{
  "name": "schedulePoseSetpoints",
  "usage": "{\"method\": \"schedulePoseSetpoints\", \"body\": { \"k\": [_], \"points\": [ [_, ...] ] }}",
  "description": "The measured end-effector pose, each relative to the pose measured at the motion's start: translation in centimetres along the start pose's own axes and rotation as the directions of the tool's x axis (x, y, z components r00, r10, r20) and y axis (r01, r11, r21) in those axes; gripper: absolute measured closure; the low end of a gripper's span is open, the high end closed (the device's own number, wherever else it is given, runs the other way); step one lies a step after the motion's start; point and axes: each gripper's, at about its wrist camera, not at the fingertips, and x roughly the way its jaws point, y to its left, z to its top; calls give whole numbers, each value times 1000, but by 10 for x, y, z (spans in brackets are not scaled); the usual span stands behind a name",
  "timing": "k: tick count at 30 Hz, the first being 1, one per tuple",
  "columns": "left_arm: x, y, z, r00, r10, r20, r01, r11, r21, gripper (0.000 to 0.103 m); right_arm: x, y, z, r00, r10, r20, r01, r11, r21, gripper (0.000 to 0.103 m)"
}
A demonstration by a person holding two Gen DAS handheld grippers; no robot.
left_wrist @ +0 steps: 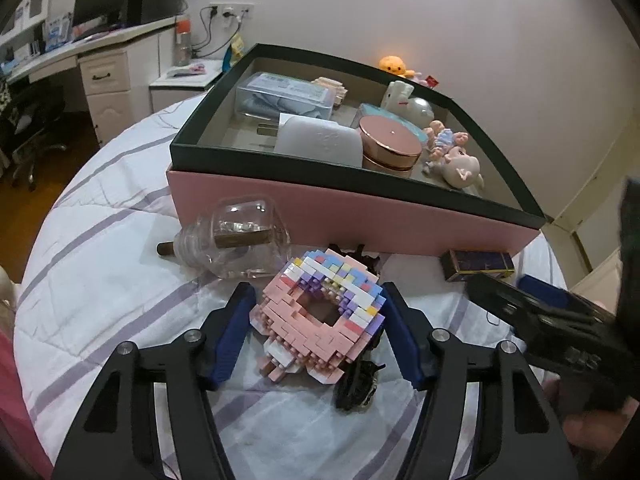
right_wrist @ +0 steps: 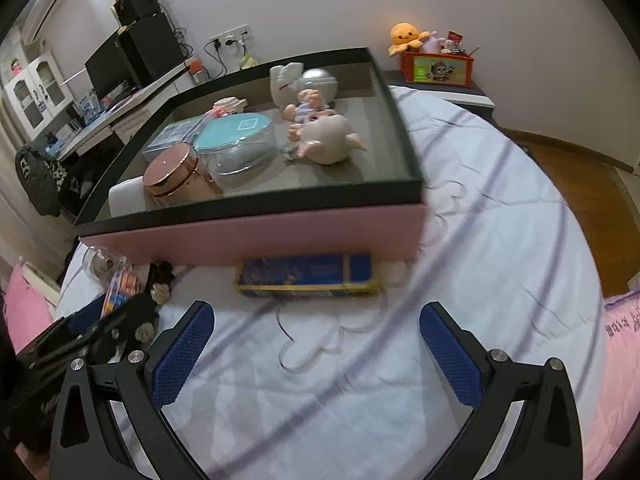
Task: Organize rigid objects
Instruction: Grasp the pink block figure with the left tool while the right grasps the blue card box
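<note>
left gripper (left_wrist: 316, 320): jaws being narrowed around, not yet touching, brick-built doughnut (left_wrist: 320, 316), bedspread at 6 o'clock of pink box (left_wrist: 352, 216) | handling: light, rigid, crumbly; flat sides being favoured | right gripper (right_wrist: 316, 356): jaws being held wide, empty

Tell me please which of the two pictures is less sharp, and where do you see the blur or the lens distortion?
The right wrist view is softer: the blue box and the bedspread stripes smear as with motion. The left wrist view is crisp on the brick donut, and only the right gripper at its edge blurs. Both views bend the pink box and darken at the corners.
</note>
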Motion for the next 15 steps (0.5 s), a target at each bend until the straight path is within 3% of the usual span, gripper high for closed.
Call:
{"method": "schedulePoseSetpoints", "body": {
  "k": [7,8,11,15],
  "points": [
    [-11,5,-5,1000,3,14,-4,1000,4,38,22,21,3,993,-117,20,119,989,-90,0],
    [-13,6,-6,1000,5,15,-5,1000,4,38,22,22,1,992,-120,27,122,988,-95,1],
    [-19,8,-10,1000,4,19,-5,1000,5,38,13,19,-3,991,-122,49,126,987,-99,19],
    [-27,7,-16,1000,1,25,-2,1000,10,38,2,10,-11,997,-64,49,68,995,-79,19]
  ]
}}
